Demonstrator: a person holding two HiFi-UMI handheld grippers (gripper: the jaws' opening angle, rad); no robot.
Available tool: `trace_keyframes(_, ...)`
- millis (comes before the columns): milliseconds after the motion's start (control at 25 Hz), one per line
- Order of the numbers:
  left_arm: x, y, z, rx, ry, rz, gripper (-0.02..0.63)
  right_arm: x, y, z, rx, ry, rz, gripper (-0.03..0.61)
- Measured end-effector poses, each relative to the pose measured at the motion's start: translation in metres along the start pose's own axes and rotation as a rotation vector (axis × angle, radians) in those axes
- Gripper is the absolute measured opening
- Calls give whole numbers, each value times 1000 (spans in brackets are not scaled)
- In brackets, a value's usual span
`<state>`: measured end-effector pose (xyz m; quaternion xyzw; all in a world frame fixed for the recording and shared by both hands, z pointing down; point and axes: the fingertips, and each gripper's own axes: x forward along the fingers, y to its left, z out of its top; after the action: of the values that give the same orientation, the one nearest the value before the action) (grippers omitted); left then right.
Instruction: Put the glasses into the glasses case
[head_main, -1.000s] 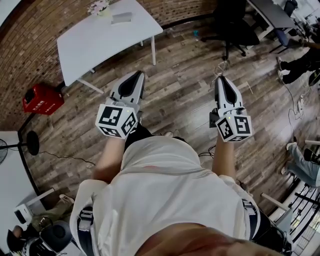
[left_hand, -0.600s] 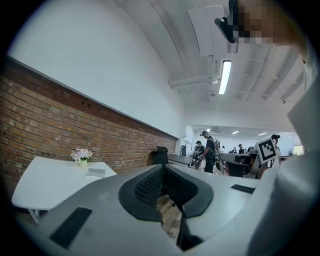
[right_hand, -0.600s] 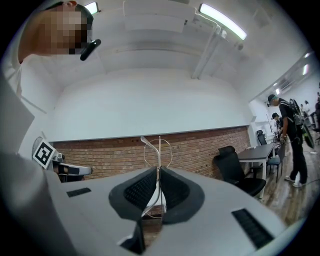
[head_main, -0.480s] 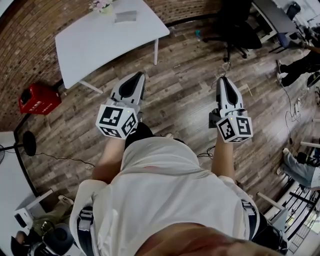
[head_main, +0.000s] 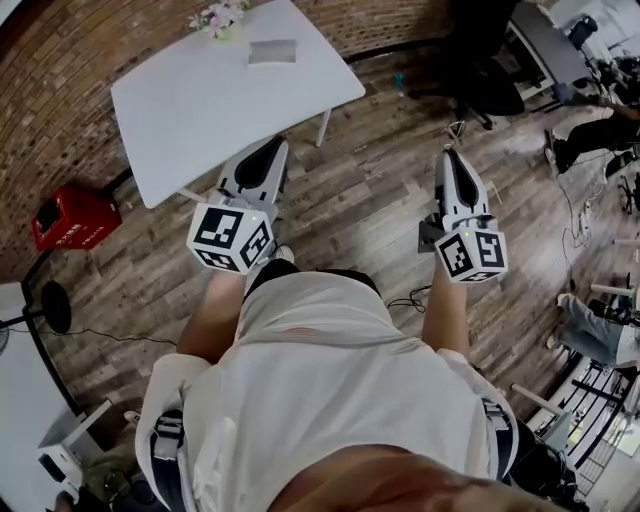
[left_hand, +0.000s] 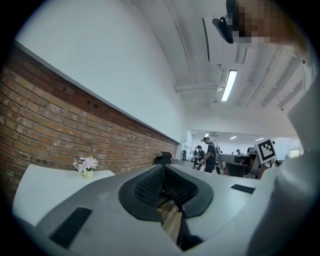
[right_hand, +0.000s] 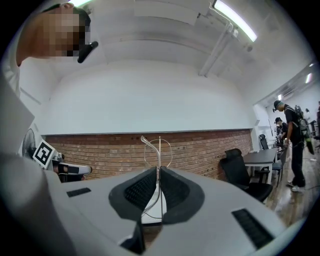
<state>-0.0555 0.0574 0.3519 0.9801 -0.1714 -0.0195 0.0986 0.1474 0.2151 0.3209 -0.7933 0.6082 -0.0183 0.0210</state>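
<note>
My right gripper (head_main: 450, 155) is shut on a pair of thin, clear-framed glasses (head_main: 457, 131), held over the wooden floor. In the right gripper view the glasses (right_hand: 159, 149) stick up from between the shut jaws of the gripper (right_hand: 157, 175). My left gripper (head_main: 272, 148) hangs at the near edge of a white table (head_main: 190, 110); its jaws (left_hand: 163, 172) are shut with nothing between them. A grey glasses case (head_main: 272, 52) lies shut at the far side of the table, beyond both grippers.
A small vase of pink flowers (head_main: 220, 17) stands at the table's far edge by the brick wall. A red crate (head_main: 68, 215) sits on the floor to the left. A black office chair (head_main: 470, 60) and seated people (head_main: 590, 130) are at the right.
The white table with the case has come nearer and now reaches the left gripper's tip. Both grippers keep their pose, and the right still holds the glasses.
</note>
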Motion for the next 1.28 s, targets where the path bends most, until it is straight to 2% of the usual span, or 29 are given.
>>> trace_keyframes(160, -5, 40, 9, 1, 5, 13, 26, 36, 36, -1, -17, 17, 38, 77)
trace_keyframes(400, -7, 78, 13, -25, 10, 41, 26, 81, 53, -8, 5, 57, 80, 77)
trace_keyframes(680, -7, 131, 15, -24, 8, 154, 26, 152, 73, -22, 27, 73, 190, 77)
trace_keyframes(920, 21, 173, 23, -24, 9, 242, 26, 226, 56, -22, 70, 54, 243, 77)
trace_keyframes(1280, 106, 207, 48, 3, 14, 322, 26, 331, 12, -15, 96, 69, 339, 77)
